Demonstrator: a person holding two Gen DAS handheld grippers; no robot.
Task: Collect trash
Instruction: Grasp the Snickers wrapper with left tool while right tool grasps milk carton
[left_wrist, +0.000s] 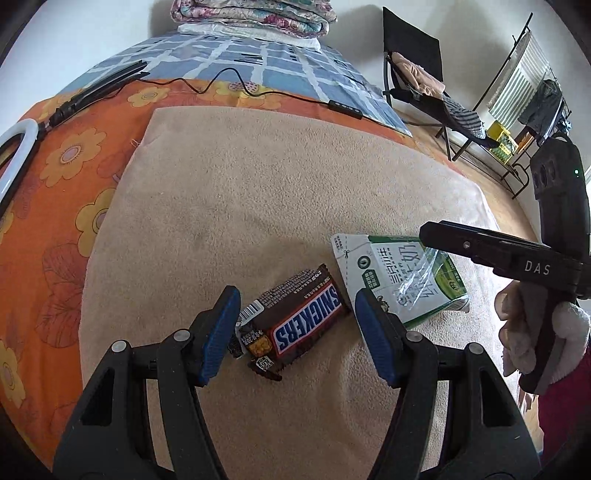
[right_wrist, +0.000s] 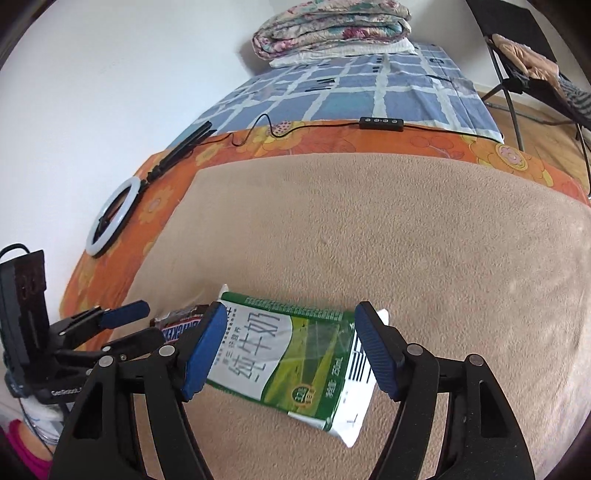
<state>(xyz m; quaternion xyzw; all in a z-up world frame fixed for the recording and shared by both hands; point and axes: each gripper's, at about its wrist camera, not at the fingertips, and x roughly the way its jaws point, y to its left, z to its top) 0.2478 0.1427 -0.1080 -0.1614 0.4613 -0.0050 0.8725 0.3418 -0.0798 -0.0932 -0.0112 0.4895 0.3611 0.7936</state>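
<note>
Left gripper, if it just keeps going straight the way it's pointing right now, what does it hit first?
Most likely the Snickers wrapper. The left gripper points down with open jaws on either side of it, on the beige blanket. The milk carton lies just right of that line. Depth is hard to judge.

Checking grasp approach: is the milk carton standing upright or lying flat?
Lying flat. The milk carton rests on its broad printed face on the beige blanket, beside the Snickers wrapper. Full or empty: cannot tell.

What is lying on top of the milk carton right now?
A clear plastic straw wrapper lies across the milk carton printed face. Nothing else rests on it. The carton lies flat on the beige blanket; its underside is hidden.
</note>
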